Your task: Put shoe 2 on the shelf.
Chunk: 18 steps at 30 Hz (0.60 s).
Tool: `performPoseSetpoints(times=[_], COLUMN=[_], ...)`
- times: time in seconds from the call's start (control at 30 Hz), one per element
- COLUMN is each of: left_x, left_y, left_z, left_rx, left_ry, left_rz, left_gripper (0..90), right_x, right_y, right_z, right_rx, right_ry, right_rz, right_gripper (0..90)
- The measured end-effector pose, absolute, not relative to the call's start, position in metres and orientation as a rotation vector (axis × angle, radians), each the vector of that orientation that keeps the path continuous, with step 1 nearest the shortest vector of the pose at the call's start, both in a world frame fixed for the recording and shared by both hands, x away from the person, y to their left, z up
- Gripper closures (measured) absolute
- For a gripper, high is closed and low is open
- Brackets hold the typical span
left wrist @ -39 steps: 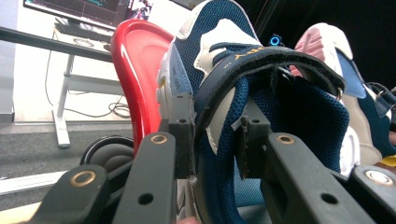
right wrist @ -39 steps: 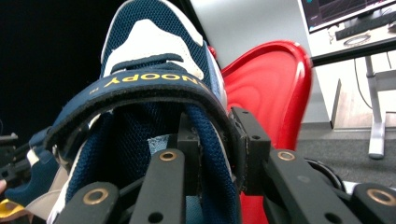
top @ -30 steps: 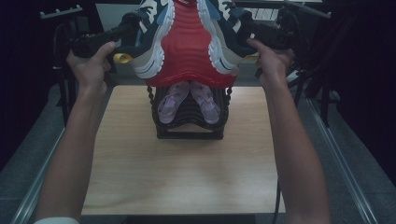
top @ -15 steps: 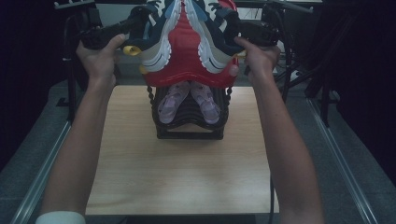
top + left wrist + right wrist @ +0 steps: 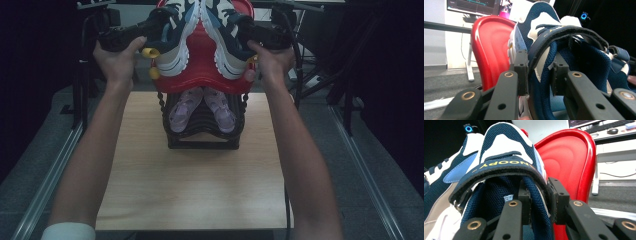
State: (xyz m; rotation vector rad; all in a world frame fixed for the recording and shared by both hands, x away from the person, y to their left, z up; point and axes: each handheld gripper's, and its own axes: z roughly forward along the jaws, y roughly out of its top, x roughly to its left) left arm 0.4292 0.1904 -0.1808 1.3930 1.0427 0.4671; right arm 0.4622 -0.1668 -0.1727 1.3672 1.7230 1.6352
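Standing at the middle of the bench, a black tiered rack carries a red curved shelf on top and a pair of small pink shoes on a lower level. The rack looks made to hold shoes tilted, toe down, so each pair needs both heels guided at once; I judge this is why the person uses both hands together.

Above the red shelf, two navy and white sneakers are held side by side, soles toward the high camera. The left sneaker is in the left claw, which is clenched on the heel collar, one jaw outside and one inside the shoe. The right sneaker is grasped the same way by the right claw, pinching the collar wall.

Each sneaker has dark blue mesh lining, white and light blue panels, a thick white sole, and a dark strap across the opening; the strap on the right one carries yellow letters.
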Motion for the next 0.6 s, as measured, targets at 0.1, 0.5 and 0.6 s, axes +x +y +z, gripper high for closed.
performPoseSetpoints(times=[0.1, 0.5, 0.6], left_x=[0.431, 0.444, 0.444], left_y=[0.184, 0.172, 0.173], left_z=[-0.184, -0.2, -0.199], left_rx=[1.411, 1.448, 1.439], left_ry=[1.058, 1.08, 1.065], left_rz=[0.503, 0.509, 0.496], left_gripper=[71.8, 59.5, 55.6], right_x=[0.463, 0.466, 0.465], right_y=[-0.164, -0.14, -0.137], right_z=[-0.174, -0.177, -0.178], right_rx=[1.386, 1.353, 1.329], right_ry=[1.708, 1.758, 1.766], right_rz=[1.598, 1.597, 1.571], right_gripper=[70.9, 49.3, 46.4])
